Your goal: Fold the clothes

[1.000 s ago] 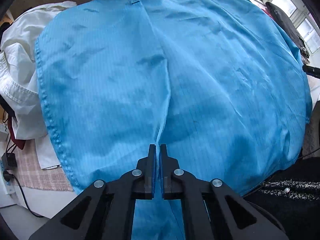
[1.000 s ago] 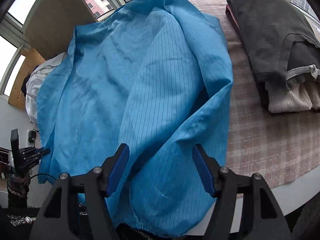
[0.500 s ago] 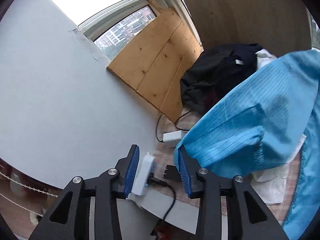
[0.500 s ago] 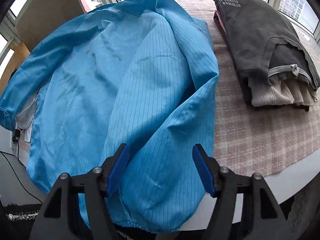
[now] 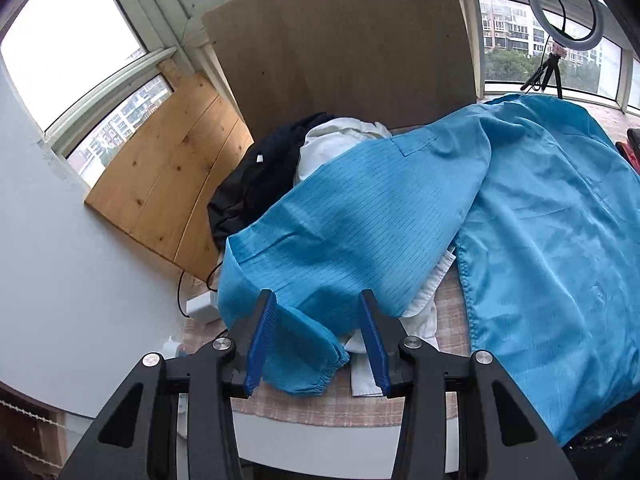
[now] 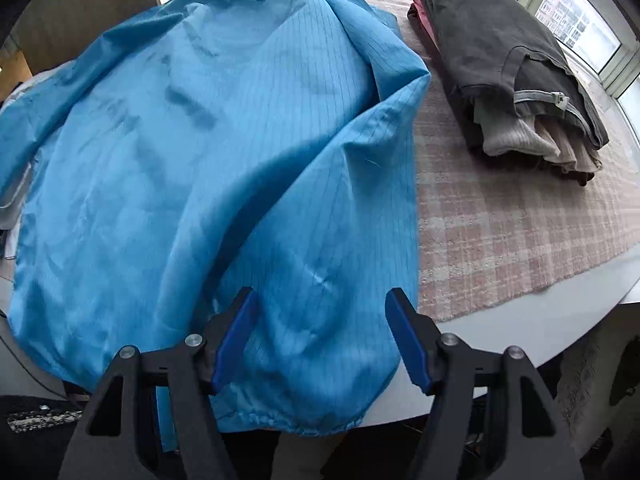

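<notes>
A light blue striped jacket (image 5: 540, 240) lies spread on the table. Its left sleeve (image 5: 352, 232) stretches toward the table's left corner and ends in an elastic cuff (image 5: 308, 364). My left gripper (image 5: 318, 340) hovers above that cuff with its jaws opening. The cuff shows between the blue pads (image 5: 260, 340), but they do not press on it. In the right wrist view the jacket (image 6: 180, 152) fills the left half. My right gripper (image 6: 322, 340) stands open over the right sleeve's end (image 6: 312, 380) at the table's front edge, holding nothing.
A stack of folded clothes (image 6: 512, 80) sits at the right on the pink checked cloth (image 6: 500, 220). Black (image 5: 256, 176) and white (image 5: 340, 140) garments are heaped at the back left before a brown board (image 5: 340, 48). A charger with cable (image 5: 198, 304) lies at the left corner.
My left gripper let go of the jacket's front edge, opened, rose and swung left over the sleeve cuff. My right gripper stayed open and shifted slightly over the right sleeve.
</notes>
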A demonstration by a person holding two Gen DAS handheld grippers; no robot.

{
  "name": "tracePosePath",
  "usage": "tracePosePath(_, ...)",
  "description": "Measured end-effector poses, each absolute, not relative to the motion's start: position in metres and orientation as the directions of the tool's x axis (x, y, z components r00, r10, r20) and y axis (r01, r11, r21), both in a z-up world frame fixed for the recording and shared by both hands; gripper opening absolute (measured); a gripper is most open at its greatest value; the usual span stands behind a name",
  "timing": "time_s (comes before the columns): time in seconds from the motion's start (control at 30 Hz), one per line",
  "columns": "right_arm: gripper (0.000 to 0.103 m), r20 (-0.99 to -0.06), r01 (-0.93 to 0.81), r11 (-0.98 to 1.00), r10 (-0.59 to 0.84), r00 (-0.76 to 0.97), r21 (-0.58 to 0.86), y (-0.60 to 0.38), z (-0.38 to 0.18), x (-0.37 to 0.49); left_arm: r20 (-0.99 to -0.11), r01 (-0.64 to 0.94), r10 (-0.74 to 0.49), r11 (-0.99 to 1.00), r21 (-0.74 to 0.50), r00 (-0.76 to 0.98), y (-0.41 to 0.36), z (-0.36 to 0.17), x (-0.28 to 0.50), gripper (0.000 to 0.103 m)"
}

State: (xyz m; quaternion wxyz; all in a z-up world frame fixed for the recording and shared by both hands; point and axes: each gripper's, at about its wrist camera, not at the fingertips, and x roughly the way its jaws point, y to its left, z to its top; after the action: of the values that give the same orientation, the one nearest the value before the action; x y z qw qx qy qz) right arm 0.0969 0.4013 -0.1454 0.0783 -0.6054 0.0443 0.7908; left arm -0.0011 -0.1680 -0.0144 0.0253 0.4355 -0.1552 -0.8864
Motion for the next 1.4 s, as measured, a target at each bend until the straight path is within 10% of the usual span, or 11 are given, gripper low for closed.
tracePosePath(0.07,0.051,-0.965,-0.173,-0.984,0.012,-0.261,0.034,0.413,-0.157,0.096,-0.751,-0.077,-0.172,-0.956,0.284,-0.638,-0.171,-0.005,0.002,0.041)
tracePosePath(0.1,0.011,-0.961,-0.169,-0.983,-0.028,-0.275,0.077,0.419,-0.159,0.096,-0.743,-0.064,-0.176,-0.957,0.282,-0.646,-0.172,-0.001,0.005,0.041)
tracePosePath(0.13,0.002,-0.960,-0.176,-0.979,-0.053,-0.273,0.104,0.425,-0.160,0.095,-0.736,-0.048,-0.189,-0.957,0.287,-0.650,-0.173,0.002,0.008,0.041)
tracePosePath(0.4,0.004,-0.802,-0.440,-0.857,0.452,-0.391,-0.268,0.551,-0.041,0.137,-0.780,-0.038,-0.152,-0.975,0.220,-0.607,-0.149,-0.014,0.046,0.041)
tracePosePath(0.5,0.036,-0.758,-0.532,-0.771,0.566,-0.323,-0.350,0.592,-0.021,0.150,-0.824,-0.081,-0.092,-0.983,0.164,-0.559,-0.125,-0.040,0.060,0.041)
tracePosePath(0.77,0.049,-0.911,-0.119,-0.969,-0.158,-0.381,0.217,0.476,-0.120,0.140,-0.930,-0.111,0.053,-0.994,-0.013,-0.364,-0.079,-0.131,0.096,0.041)
tracePosePath(0.93,0.052,-0.939,-0.014,-0.981,-0.180,-0.294,0.192,0.421,-0.181,0.126,-0.955,-0.078,0.061,-0.996,-0.040,-0.290,-0.069,-0.175,0.106,0.041)
tracePosePath(1.03,0.050,-0.915,0.062,-0.965,-0.260,-0.308,0.253,0.414,-0.172,0.123,-0.955,-0.059,0.084,-0.996,-0.070,-0.286,-0.068,-0.185,0.108,0.041)
tracePosePath(1.13,0.005,-0.913,0.139,-0.957,-0.284,-0.292,0.253,0.404,-0.170,0.124,-0.953,-0.046,0.098,-0.995,-0.088,-0.288,-0.065,-0.190,0.109,0.041)
tracePosePath(1.4,0.001,-0.866,0.051,-0.964,-0.256,-0.429,0.260,0.460,-0.116,0.182,-0.961,-0.019,0.045,-0.999,-0.042,-0.273,-0.056,-0.194,0.109,0.041)
